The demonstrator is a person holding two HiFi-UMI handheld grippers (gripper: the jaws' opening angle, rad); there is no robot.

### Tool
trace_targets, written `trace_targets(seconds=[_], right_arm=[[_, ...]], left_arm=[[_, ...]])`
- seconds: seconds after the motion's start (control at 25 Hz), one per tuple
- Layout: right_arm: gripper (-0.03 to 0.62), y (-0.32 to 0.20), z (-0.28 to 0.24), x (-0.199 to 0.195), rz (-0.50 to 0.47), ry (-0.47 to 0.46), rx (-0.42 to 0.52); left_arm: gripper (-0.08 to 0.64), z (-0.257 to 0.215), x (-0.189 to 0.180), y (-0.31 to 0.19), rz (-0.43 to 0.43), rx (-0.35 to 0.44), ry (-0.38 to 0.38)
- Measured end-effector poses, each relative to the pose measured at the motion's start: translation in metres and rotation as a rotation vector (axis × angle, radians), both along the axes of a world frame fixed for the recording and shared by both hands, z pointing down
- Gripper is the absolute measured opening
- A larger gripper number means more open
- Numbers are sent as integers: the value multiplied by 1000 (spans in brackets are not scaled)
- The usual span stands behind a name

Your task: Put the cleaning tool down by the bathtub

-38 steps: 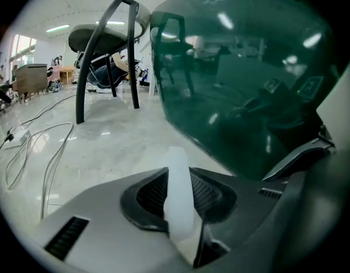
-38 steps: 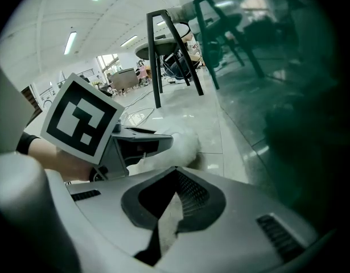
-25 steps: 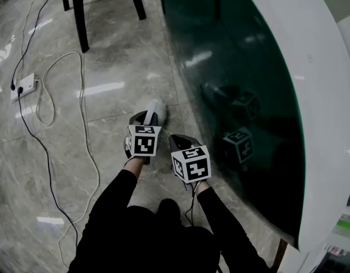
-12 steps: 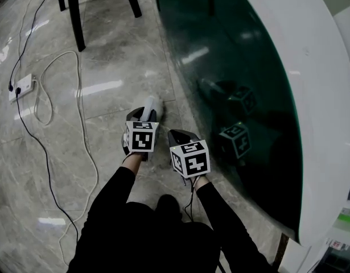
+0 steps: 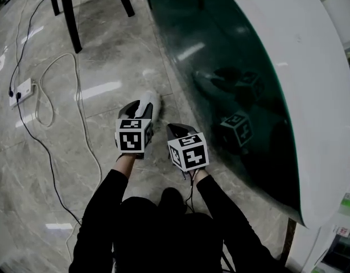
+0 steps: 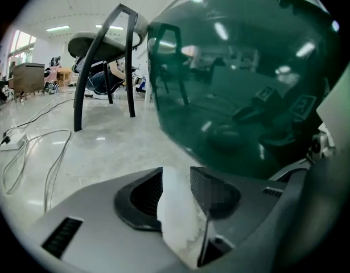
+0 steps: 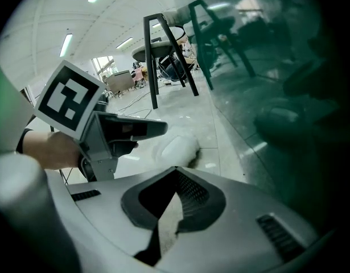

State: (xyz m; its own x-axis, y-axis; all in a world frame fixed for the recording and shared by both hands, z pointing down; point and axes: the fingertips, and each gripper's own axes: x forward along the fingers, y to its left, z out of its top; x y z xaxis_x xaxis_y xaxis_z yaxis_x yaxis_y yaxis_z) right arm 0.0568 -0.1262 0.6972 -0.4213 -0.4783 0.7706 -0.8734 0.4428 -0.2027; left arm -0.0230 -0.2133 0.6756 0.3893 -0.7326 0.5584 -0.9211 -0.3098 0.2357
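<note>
Lifting away, the left gripper point(image 5: 136, 112) has just spread its jaws off the white padded cleaning tool point(image 5: 151, 102), which lies mid-frame on the floor point(image 5: 106, 61) beside the dark-green bathtub point(image 5: 231, 67). The right gripper point(image 5: 177, 131) has its jaws together, empty. The tool looks light and soft; regrip mid-body.

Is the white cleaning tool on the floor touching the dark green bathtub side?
Apart. The head view shows a strip of grey marble floor between the white rounded cleaning tool and the glossy dark green bathtub side.
</note>
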Motion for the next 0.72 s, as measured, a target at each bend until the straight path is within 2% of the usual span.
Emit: trace_targets(seconds=[0.12,0.32,0.48,0.72], right_arm=[[0,3,-5,-5,0,-4,5],[0,6,-17,-12,-8,-6,26],[0,7,-22,-13,-12,-1,39],[0,11,-24,-10,-4,2,45]], left_arm=[[134,-16,-5,8,19,23,15],[18,-33,-19,24,15,62,22],[8,-39,-25,34,2,72,66],[8,-45,-27,47,1,78,90]])
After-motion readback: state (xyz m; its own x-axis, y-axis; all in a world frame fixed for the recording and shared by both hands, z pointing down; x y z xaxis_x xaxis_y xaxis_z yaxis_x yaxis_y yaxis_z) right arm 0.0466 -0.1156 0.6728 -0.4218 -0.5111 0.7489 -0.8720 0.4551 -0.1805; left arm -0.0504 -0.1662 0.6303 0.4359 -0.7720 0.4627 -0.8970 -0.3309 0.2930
